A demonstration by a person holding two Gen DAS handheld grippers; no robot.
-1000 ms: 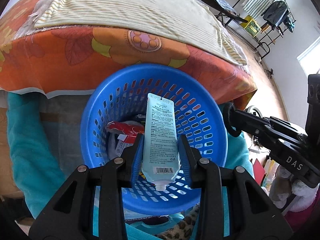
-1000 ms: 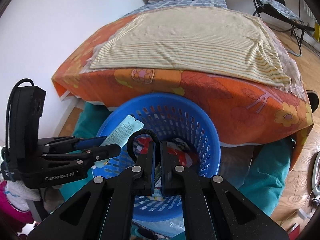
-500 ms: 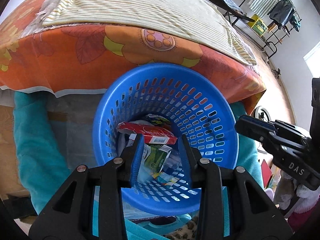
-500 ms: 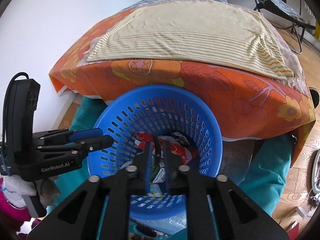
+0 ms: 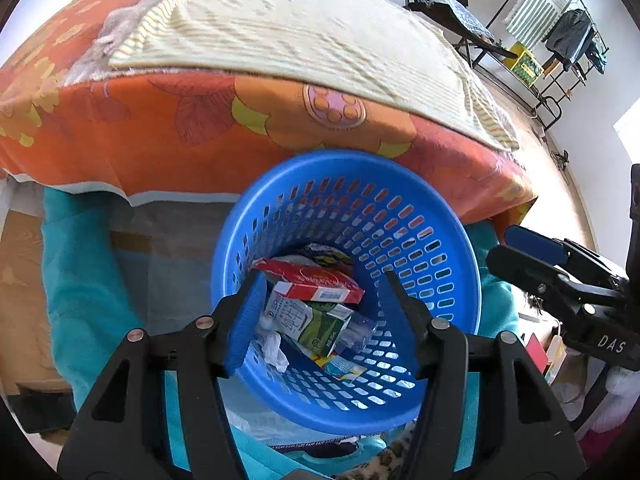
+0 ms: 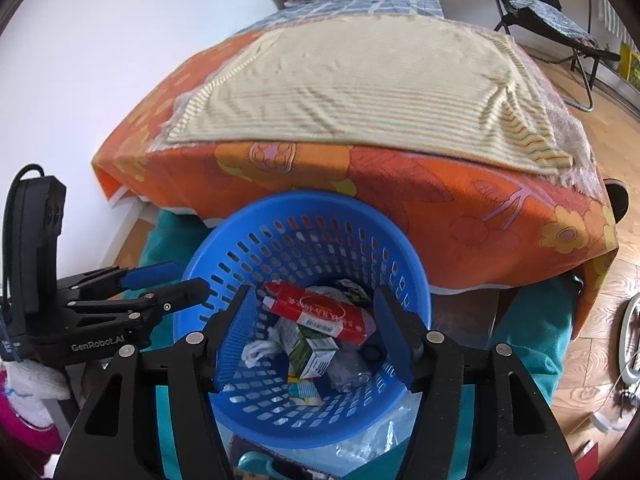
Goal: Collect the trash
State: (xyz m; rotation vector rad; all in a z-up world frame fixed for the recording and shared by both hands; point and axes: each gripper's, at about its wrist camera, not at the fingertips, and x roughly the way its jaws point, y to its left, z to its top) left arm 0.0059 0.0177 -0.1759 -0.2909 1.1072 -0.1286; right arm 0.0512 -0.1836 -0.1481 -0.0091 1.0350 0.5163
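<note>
A blue perforated basket (image 5: 420, 208) stands on the floor in front of the bed; it also shows in the right wrist view (image 6: 320, 208). Inside lie a red box (image 5: 310, 280), a green-and-white carton (image 5: 316, 326), crumpled white tissue (image 5: 274, 350) and other wrappers. The red box (image 6: 320, 312) and carton (image 6: 312, 354) show in the right wrist view too. My left gripper (image 5: 320, 312) is open and empty above the basket's near side. My right gripper (image 6: 312, 332) is open and empty above the basket.
A bed with an orange flowered sheet (image 5: 200, 120) and a striped cream blanket (image 6: 340, 80) stands just behind the basket. Teal fabric (image 5: 76, 280) lies on the floor at the left. A folding chair (image 6: 540, 4) and a clothes rack (image 5: 560, 40) stand at the far right.
My left gripper let go of the pale blue tube and opened wide. My right gripper, shut a second ago with a thin black loop at its tips, has also opened. Both now hover empty.
</note>
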